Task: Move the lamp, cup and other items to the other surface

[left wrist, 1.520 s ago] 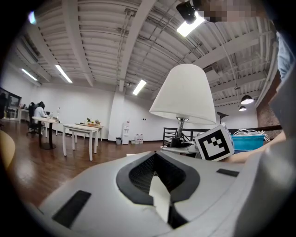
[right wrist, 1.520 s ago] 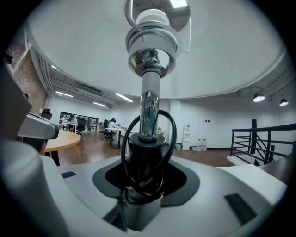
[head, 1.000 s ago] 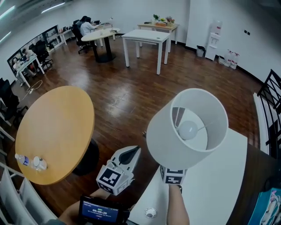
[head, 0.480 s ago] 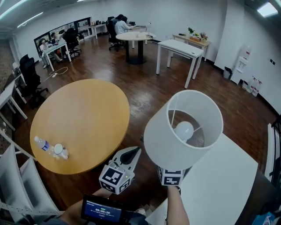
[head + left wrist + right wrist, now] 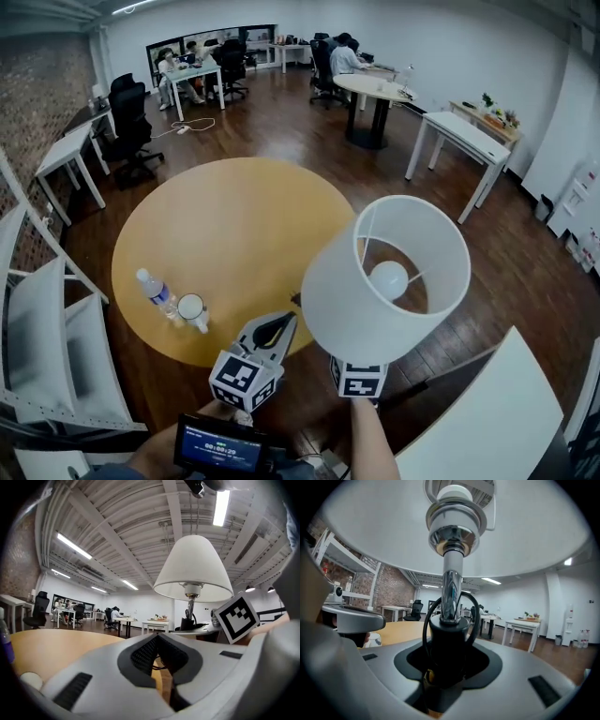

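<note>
Two tools show in the head view. The left tool (image 5: 274, 328) has its jaws together and carries nothing. The right tool (image 5: 359, 379) grips the lamp (image 5: 342, 309), whose shade stands upright above it and hides its jaws. Over the last second our view has swung off the white worktop (image 5: 497, 427), now only a corner at lower right. The round worktop (image 5: 234, 220) has come to lie just ahead, with the shade overlapping its near edge. We judge the carry nearly over, though the lamp is in the air and not yet set down. A bottle (image 5: 155, 291) and a cup (image 5: 191, 307) stand side by side on the round worktop, to the left of the left tool.

In the left gripper view, the jaws meet at their tips with nothing between them. The lamp stands ahead and to the right, apart from this tool.

In the right gripper view, the jaws are closed narrowly on the lamp's black base. Its stem rises straight up from between them, and the shade fills the top of the view.
</note>
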A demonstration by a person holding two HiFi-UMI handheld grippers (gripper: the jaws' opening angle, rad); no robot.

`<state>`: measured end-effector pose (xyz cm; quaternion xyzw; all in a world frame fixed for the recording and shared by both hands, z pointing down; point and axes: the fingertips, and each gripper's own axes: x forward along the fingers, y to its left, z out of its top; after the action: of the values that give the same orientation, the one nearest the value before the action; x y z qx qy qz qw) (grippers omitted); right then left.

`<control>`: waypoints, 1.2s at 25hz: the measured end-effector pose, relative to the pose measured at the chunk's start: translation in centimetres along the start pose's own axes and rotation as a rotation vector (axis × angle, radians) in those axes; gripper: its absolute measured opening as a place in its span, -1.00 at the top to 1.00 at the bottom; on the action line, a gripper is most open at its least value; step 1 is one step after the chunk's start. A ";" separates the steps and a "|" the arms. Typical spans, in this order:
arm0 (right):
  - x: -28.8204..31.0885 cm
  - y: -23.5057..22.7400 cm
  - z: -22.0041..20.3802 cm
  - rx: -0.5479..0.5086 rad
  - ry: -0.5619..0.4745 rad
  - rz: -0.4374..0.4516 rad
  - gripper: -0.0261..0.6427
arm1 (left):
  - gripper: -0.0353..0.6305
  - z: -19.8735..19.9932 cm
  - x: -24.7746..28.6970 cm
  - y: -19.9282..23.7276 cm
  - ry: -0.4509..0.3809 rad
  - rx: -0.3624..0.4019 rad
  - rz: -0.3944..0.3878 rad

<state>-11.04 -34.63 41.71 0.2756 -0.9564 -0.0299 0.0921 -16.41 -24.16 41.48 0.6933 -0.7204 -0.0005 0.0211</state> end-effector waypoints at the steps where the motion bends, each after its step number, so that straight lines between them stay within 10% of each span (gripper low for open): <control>1: 1.1 1.6 0.3 -0.004 -0.002 0.025 0.40 | 0.88 -0.1 -0.8 1.5 -0.002 -0.003 0.025; 13: 12.3 15.5 -0.4 -0.009 0.025 0.232 0.40 | 0.88 -2.0 -7.7 15.1 0.028 -0.025 0.236; 30: 20.3 18.1 -7.0 -0.013 0.080 0.212 0.40 | 0.88 -4.5 -5.9 20.8 0.079 -0.003 0.188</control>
<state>-35.98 -30.13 53.74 0.1734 -0.9755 -0.0153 0.1347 -36.77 -17.36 46.37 0.6221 -0.7808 0.0275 0.0505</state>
